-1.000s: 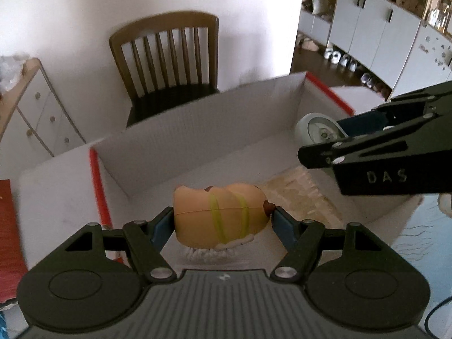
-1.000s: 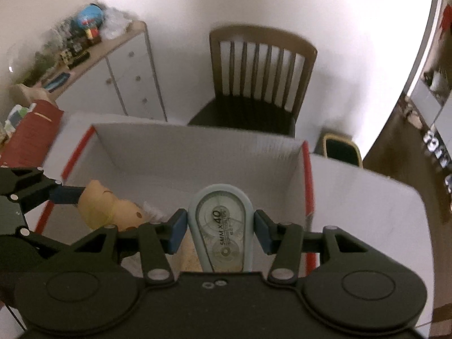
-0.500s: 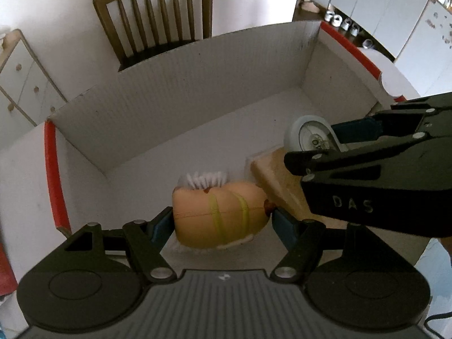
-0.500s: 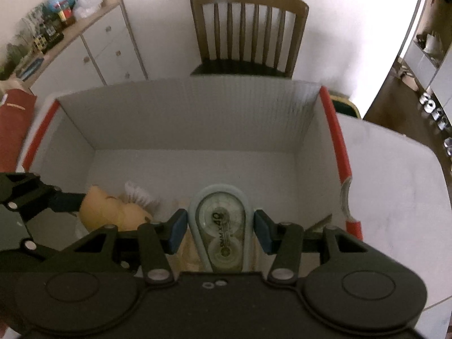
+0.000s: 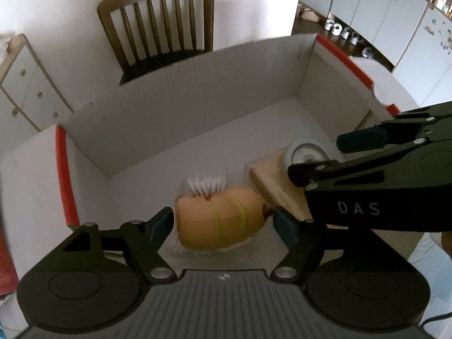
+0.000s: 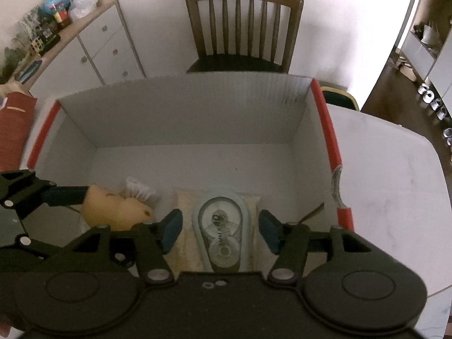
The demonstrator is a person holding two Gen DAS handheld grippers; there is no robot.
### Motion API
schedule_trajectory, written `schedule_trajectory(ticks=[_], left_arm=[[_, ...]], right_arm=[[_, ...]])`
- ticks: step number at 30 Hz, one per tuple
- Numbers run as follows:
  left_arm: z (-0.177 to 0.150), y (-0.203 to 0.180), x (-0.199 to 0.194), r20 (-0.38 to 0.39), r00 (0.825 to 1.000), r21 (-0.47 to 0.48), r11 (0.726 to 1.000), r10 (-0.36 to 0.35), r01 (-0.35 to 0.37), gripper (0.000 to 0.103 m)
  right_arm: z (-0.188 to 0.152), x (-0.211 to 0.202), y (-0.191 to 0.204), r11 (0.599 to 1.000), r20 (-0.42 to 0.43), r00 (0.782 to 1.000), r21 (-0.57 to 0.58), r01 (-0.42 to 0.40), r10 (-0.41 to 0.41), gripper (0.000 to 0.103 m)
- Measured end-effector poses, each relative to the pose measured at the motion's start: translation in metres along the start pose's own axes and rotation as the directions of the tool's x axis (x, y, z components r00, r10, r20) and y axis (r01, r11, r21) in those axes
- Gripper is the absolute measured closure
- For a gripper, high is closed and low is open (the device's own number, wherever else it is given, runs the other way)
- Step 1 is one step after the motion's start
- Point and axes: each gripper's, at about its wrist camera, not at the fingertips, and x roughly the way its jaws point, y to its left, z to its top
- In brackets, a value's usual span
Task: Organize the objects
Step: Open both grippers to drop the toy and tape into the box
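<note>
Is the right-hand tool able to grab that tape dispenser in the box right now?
Probably yes. The right gripper has just been opening, and the tape dispenser lies between its fingers on a tan pad, with nothing blocking; closing should catch it.

Matt corrugated cardboard box (image 6: 192,118); wooden chair (image 6: 244,25)

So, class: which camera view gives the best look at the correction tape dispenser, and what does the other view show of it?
The right wrist view. There the correction tape dispenser lies face up on a tan pad, its two reels and printed label visible, between the open pads of the right hand-held gripper. The left wrist view shows only its rounded end, the rest hidden by that gripper.
</note>
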Motion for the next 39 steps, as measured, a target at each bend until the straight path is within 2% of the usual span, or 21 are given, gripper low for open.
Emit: schedule_trajectory(ticks=[8, 10, 12, 21, 28, 39], left_arm=[[-0.005, -0.009, -0.026, 0.059, 0.998, 0.002, 1.000, 0.014, -0.014, 0.026], [-0.007, -0.010, -0.033, 0.069, 0.997, 0.002, 1.000, 0.018, -0.018, 0.021], [-0.009, -0.012, -0.042, 0.085, 0.996, -0.002, 1.000, 0.023, -0.023, 0.020], [-0.024, -0.019, -0.093, 0.164, 0.986, -0.024, 0.999, 0.026, -0.022, 0.020], [-0.041, -0.029, -0.130, 0.222, 0.975, -0.040, 0.999, 0.024, -0.015, 0.020], [-0.082, -0.046, -0.175, 0.304, 0.953, -0.100, 0.994, -0.004, 0.037, 0.020]], right_arm=[[-0.001, -0.027, -0.002, 1.000, 0.043, 0.999, -0.002, -0.019, 0.019, 0.039], [-0.002, -0.036, -0.004, 1.000, 0.056, 0.998, -0.004, -0.022, 0.023, 0.039], [-0.005, -0.046, -0.006, 1.000, 0.067, 0.997, -0.004, -0.031, 0.032, 0.038], [-0.017, -0.096, -0.004, 0.996, 0.133, 0.988, -0.062, -0.065, 0.072, 0.036], [-0.038, -0.136, -0.008, 0.991, 0.178, 0.979, -0.103, -0.087, 0.104, 0.035], [-0.081, -0.184, -0.010, 0.982, 0.225, 0.962, -0.142, -0.122, 0.152, 0.035]])
